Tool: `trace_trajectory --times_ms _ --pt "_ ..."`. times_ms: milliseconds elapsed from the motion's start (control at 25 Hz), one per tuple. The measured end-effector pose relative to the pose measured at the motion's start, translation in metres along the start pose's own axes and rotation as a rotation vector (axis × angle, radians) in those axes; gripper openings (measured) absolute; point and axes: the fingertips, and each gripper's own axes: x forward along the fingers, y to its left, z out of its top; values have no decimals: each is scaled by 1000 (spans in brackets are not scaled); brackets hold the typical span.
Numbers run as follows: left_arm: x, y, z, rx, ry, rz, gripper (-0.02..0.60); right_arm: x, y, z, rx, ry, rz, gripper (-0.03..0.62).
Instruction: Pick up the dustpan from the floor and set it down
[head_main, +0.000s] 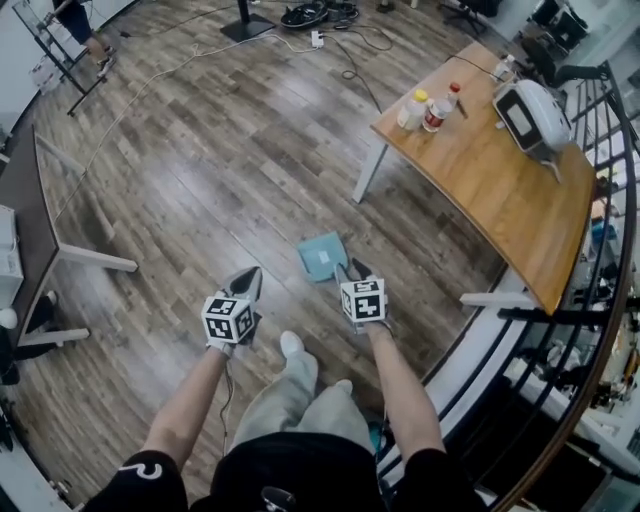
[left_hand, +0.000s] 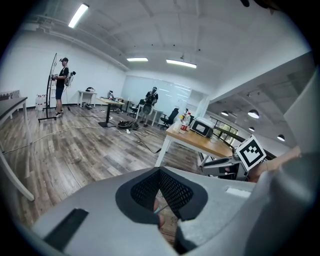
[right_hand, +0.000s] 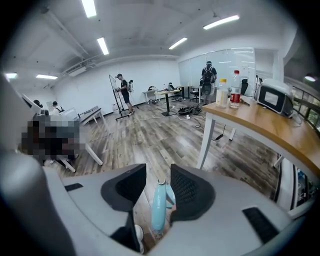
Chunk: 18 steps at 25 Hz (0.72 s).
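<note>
The light blue dustpan (head_main: 321, 257) lies on the wood floor just ahead of my right gripper (head_main: 352, 270). In the right gripper view its blue handle (right_hand: 157, 205) shows in the gap between the jaws of my right gripper (right_hand: 157, 172). The handle sits close by the right pad (right_hand: 186, 192), and a strip of floor shows between it and the left pad. The jaws stand apart and do not clamp it. My left gripper (head_main: 245, 283) hangs over bare floor to the left of the dustpan. In the left gripper view the pads of my left gripper (left_hand: 160, 173) meet at their tips with nothing held.
A wooden table (head_main: 500, 190) at the right carries bottles (head_main: 425, 108) and a white appliance (head_main: 533, 115). A black railing (head_main: 600, 320) curves along the right. A dark desk (head_main: 35, 230) stands at the left. Cables (head_main: 320, 15) lie far back. My shoe (head_main: 292, 346) is below the grippers.
</note>
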Motion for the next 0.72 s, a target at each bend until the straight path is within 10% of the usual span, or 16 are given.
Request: trace_trajectory --times_ms 720 --pt "-112 -152 52 56 -136 -70 -2 -234 -10 29 30 -215 -36 -3"
